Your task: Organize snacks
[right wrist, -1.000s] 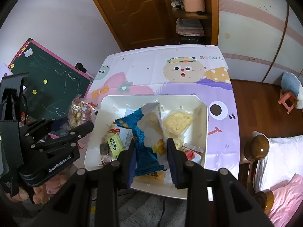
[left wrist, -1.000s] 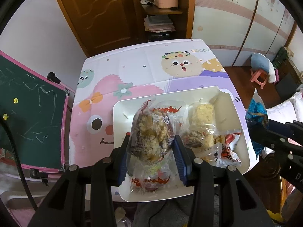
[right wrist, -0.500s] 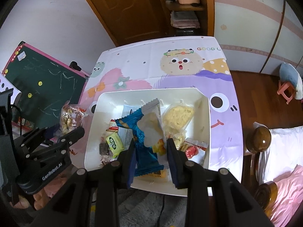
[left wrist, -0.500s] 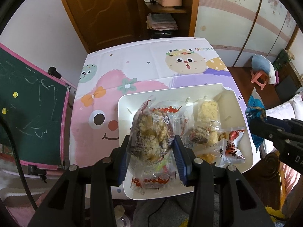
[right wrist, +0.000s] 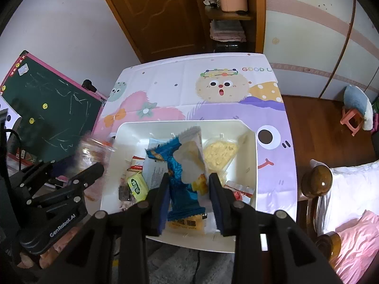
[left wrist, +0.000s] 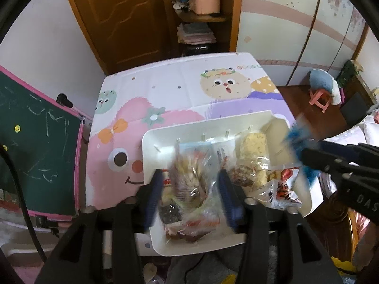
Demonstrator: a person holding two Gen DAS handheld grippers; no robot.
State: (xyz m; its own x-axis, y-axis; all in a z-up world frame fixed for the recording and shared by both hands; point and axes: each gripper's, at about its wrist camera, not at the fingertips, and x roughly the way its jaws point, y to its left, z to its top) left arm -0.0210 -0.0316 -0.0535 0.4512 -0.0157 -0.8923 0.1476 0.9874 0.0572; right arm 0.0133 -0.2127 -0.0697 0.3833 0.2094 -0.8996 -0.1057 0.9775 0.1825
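A: What are the 2 tongs doing?

B: Both have just been opening. The left gripper (left wrist: 190, 189) stands with its jaws spread and clear of the nut bag (left wrist: 189, 179). That bag was pinched tight half a second ago; now it is blurred between the pads, so I judge it is dropping into the tray (left wrist: 151, 142).

A: And the right gripper (right wrist: 189, 189)?

B: Its jaws have parted too, less widely. The blue pack (right wrist: 175, 165) hangs between them with gaps on both sides, so the pinch looks released, though I cannot tell whether a pad grazes it low down.

A: Where do the snacks lie?

B: Both packs are over the white tray, which sits at the near edge of the cartoon tablecloth (right wrist: 189, 82). Under them lie a yellow cake (right wrist: 219, 153), a green sweet (right wrist: 136, 185) and red wrappers.

A: Meaning for the task?

B: 2 more snacks are probably landing in the tray; next, check the table for leftovers.
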